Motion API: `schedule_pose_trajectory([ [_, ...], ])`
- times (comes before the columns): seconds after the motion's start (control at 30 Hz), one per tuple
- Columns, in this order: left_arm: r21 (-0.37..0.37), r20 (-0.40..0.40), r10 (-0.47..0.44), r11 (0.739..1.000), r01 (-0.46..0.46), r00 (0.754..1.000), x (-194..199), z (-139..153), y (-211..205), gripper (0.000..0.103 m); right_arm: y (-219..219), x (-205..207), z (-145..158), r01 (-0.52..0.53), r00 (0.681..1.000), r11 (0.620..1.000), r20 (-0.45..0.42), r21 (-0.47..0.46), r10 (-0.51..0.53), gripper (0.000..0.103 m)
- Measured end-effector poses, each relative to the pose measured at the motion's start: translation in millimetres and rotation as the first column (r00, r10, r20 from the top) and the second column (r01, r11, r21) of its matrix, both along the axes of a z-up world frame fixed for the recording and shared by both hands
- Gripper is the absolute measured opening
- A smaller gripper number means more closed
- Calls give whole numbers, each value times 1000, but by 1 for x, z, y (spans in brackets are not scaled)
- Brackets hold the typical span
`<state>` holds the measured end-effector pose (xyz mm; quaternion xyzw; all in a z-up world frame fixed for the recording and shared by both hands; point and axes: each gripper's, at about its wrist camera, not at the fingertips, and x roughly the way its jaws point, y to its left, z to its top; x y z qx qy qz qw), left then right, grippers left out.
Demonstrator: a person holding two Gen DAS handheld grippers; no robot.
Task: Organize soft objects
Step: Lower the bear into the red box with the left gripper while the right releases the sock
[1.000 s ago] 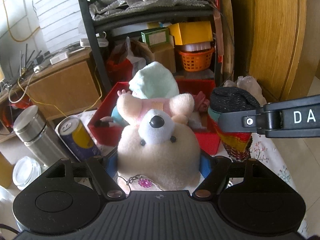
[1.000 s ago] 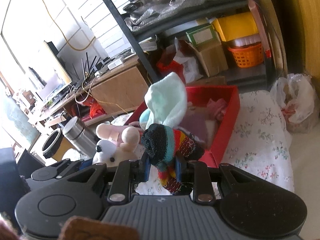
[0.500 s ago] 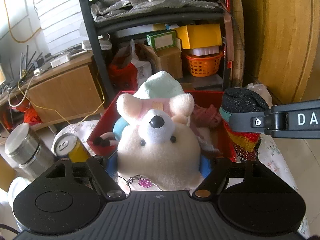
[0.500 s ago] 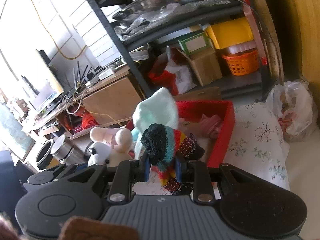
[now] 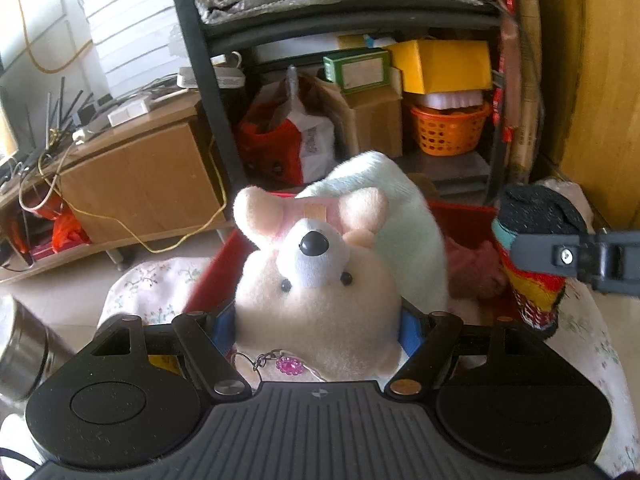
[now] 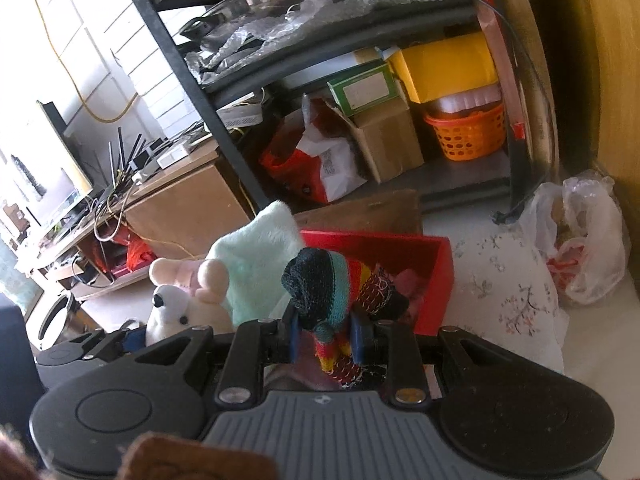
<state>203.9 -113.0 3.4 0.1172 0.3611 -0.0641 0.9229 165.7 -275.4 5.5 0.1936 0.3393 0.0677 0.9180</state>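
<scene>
One table (image 6: pixel 516 280) under a flowered cloth, with a black shelf rack (image 5: pixel 208 92) full of boxes behind it.

One red box (image 6: pixel 438 280) sits at the table's far edge, open-topped. It already holds soft things: one pale green fleecy cloth (image 5: pixel 400 216) standing tall near the box's left side, and pink fabric (image 5: pixel 476 264) bunched lower toward its right side. How many pink pieces, cannot tell; partly hidden.

One cream plush bear (image 5: pixel 320 292) with a black nose is in the left gripper (image 5: pixel 318 320). The jaws stand wide and press its sides, so it is clamped. The bear hangs above the box's near edge, not yet inside.

One striped knit sock (image 6: pixel 340 292), rolled, dark at the top with teal, yellow and red bands, is pinched tight in the right gripper (image 6: pixel 326 336). It hangs by the box's near right corner, also not yet in.

One keychain with a purple charm (image 5: pixel 288 366) dangles under the bear.

One steel flask (image 5: pixel 20 356) at the table's left edge; hard, likely not part of the job.

Progress, judged: well along. Some soft items boxed, two carried and close. Left to do: bring both over the box and release them.
</scene>
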Motion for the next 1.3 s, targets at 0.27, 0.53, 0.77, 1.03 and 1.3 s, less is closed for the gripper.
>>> schedule_pose_trajectory([
  [0.27,-48,1,73,996,-73,997,42,0,19,74,6,36,-17,-1,1000,1000,9,20,0,0],
  [0.53,-75,-21,114,991,-115,993,69,-16,29,83,9,55,-41,-6,1000,1000,-19,-5,6,0],
  [0.77,-144,10,104,984,-101,995,67,2,34,94,6,54,-34,26,1000,1000,9,-14,-26,45],
  [1.03,-268,4,131,955,-125,991,59,28,55,95,-1,41,-17,45,998,999,45,21,-46,45],
  [1.3,-213,-9,97,972,-96,995,45,8,43,94,-3,26,-1,58,997,997,53,58,-61,45],
])
